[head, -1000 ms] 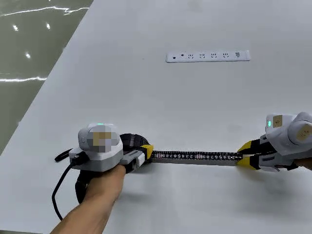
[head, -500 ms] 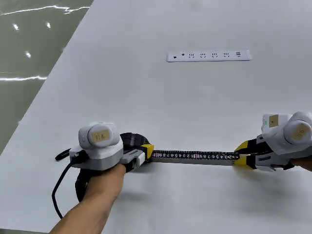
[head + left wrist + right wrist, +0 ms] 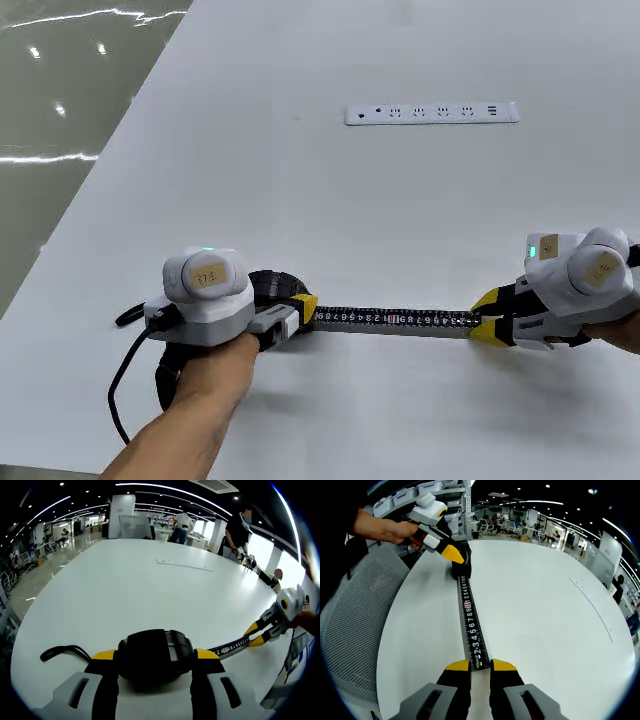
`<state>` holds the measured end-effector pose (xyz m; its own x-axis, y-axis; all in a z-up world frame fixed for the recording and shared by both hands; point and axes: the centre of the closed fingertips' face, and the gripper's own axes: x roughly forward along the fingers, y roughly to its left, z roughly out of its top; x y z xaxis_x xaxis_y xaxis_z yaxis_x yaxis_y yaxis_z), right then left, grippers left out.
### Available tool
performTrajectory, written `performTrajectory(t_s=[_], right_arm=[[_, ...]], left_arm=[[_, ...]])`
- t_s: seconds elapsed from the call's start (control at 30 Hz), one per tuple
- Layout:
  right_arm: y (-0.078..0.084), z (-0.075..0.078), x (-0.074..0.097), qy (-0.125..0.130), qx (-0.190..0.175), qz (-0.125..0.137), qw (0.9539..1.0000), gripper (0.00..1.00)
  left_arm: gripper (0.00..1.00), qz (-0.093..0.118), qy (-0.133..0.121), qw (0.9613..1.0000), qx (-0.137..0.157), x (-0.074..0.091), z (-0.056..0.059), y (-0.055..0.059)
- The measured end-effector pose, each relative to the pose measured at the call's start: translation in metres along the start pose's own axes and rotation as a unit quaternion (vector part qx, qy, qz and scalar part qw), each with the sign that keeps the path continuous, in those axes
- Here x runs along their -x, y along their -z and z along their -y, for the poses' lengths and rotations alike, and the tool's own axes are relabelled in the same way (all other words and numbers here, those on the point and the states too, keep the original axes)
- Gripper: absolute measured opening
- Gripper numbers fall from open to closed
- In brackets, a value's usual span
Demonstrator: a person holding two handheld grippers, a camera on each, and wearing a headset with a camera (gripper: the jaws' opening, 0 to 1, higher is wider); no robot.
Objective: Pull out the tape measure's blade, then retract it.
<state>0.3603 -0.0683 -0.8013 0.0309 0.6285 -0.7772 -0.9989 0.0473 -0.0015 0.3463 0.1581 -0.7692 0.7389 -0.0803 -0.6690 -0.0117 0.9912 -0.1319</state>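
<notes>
**Between left tongs [image 3: 300,312] and right tongs [image 3: 483,315]: blade [image 3: 395,320] drawn out**

Head view: the left tongs clamp the black tape measure case [image 3: 272,290], low on the white counter [image 3: 350,200]. The blade spans from the case to the right tongs, whose yellow tips pinch its end. A power strip [image 3: 432,112] lies well beyond both.

Left gripper view: the case sits wedged between the left tongs' tips, with the blade leaving toward the right tongs.

Right gripper view: the right tongs are nearly closed on the blade's end, and the blade runs straight ahead to the case.
</notes>
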Motion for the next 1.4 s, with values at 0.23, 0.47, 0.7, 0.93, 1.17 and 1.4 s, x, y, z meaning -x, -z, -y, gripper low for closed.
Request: performTrajectory(t_s=[0.23, 0.47, 0.7, 0.93, 1.17, 1.4], right_arm=[[-0.004, -0.001, -0.005, -0.004, 0.001, 0.001, 1.0000, 0.10], [-0.008, -0.001, -0.011, -0.007, 0.004, 0.002, 1.0000, 0.10], [-0.013, -0.001, -0.015, -0.009, 0.007, 0.002, 0.9999, 0.10], [-0.017, -0.002, -0.018, -0.011, 0.009, 0.003, 0.9999, 0.10], [-0.021, -0.003, -0.021, -0.012, 0.012, 0.003, 0.9998, 0.10], [-0.025, -0.003, -0.025, -0.013, 0.015, 0.005, 0.9998, 0.10]], left_arm=[[0.52, -0.001, 0.001, 1.0000, -0.001, 0.000, 0.001, 0.000], [0.52, -0.002, 0.002, 1.0000, 0.000, 0.000, 0.001, 0.000], [0.53, -0.002, 0.002, 1.0000, 0.001, 0.000, 0.001, 0.000], [0.53, -0.004, 0.003, 1.0000, 0.002, 0.000, 0.000, 0.000], [0.53, -0.005, 0.004, 1.0000, 0.003, 0.000, 0.001, 0.000], [0.53, -0.004, 0.005, 1.0000, 0.005, -0.002, -0.001, 0.001]])
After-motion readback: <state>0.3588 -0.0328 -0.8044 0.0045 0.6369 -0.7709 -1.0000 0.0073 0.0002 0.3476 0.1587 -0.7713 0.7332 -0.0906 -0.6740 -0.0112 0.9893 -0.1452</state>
